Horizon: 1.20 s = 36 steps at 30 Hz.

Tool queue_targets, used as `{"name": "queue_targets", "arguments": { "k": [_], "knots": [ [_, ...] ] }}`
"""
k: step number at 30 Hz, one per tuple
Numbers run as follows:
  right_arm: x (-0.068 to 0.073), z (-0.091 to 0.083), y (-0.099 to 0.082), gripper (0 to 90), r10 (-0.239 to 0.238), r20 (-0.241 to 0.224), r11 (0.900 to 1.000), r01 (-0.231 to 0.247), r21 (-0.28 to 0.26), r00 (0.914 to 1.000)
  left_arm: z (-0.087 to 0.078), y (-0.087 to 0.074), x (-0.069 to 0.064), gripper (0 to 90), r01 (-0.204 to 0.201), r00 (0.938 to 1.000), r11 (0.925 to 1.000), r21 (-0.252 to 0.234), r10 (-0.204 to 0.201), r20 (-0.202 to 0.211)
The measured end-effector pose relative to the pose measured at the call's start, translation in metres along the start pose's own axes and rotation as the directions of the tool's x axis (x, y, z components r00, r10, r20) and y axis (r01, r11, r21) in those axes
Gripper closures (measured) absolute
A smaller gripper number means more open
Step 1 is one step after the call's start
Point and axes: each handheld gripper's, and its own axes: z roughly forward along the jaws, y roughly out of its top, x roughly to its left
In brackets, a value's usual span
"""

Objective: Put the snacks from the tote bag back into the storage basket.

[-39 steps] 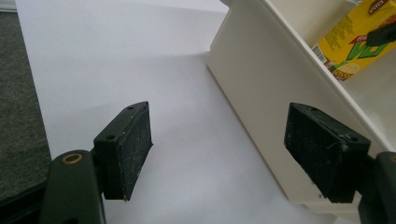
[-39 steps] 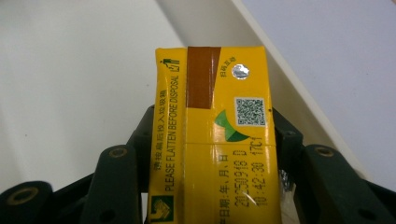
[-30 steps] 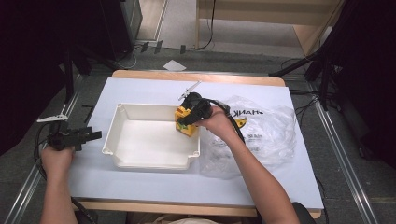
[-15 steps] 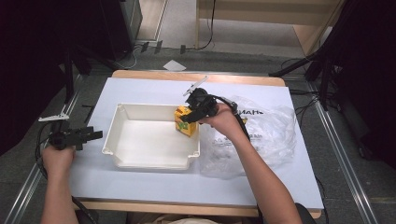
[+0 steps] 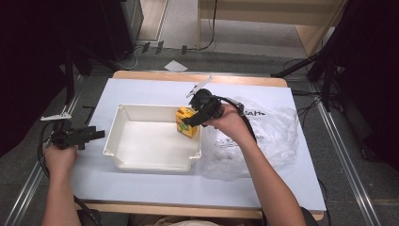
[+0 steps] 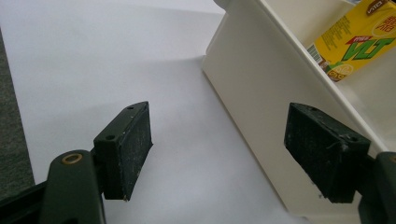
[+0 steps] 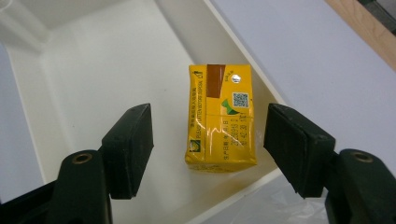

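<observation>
While the right gripper [image 5: 190, 121] hangs above the near right corner of the white tray [image 5: 123, 141], its black jaws stand well apart; they have just been opening, and neither pad presses on anything. Seen along that gripper's own jaws [image 7: 208, 142], the yellow drink carton [image 7: 221, 116] lies below and between the two pads with clear gaps on either side, so it is released and not gripped. The carton rests on the tray floor against the corner, its brown-topped face and a small printed code turned upward in the right gripper view. From above, the carton [image 5: 187, 121] shows at the tray's right end, partly behind the gripper and the hand that bears it [image 5: 230, 121].

Just beside the tray on its right, a crumpled clear plastic bag [image 5: 277, 136] lies on the pale table cover [image 5: 150, 188], under the person's right forearm.

Well apart from all this, the left gripper [image 5: 94, 135] is held off the tray's left side, near the table's edge. Its jaws are also wide apart with nothing between them [image 6: 217, 149]; in its own view the tray's outer wall [image 6: 261, 102] rises at the right, and the carton [image 6: 355, 42] shows over the rim.
</observation>
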Motion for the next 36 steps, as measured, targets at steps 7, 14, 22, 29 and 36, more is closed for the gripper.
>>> {"name": "queue_targets", "arguments": {
  "k": [7,14,22,29,36],
  "knots": [
    [0.012,-0.006,0.002,31.9,-0.028,-0.013,0.9994,0.027,-0.023,0.9995,0.001,0.002,0.001,24.3,0.003,1.0,1.0,-0.005,-0.003,0.003],
    [0.021,-0.007,0.002,30.2,-0.048,-0.051,0.9988,0.048,-0.01,0.9975,0.004,0.004,0.001,24.4,0.002,0.9999,1.0,-0.004,-0.002,0.01],
    [0.028,0.004,0.003,23.1,-0.011,-0.154,0.9993,0.005,-0.037,0.988,0.005,0.006,0.002,24.4,0.006,0.9999,0.9999,-0.015,-0.006,0.011],
    [0.031,0.009,-0.003,48.7,-0.023,-0.153,0.9997,0.023,0.002,0.988,0.008,0.009,0.002,24.4,0.002,0.9998,0.9998,-0.018,-0.002,0.018],
    [0.03,0.013,-0.01,78.0,-0.027,-0.126,0.9995,0.029,0.014,0.9917,0.008,0.012,0.004,24.4,0.001,0.9998,0.9995,-0.033,0.0,0.022]
  ]
}}
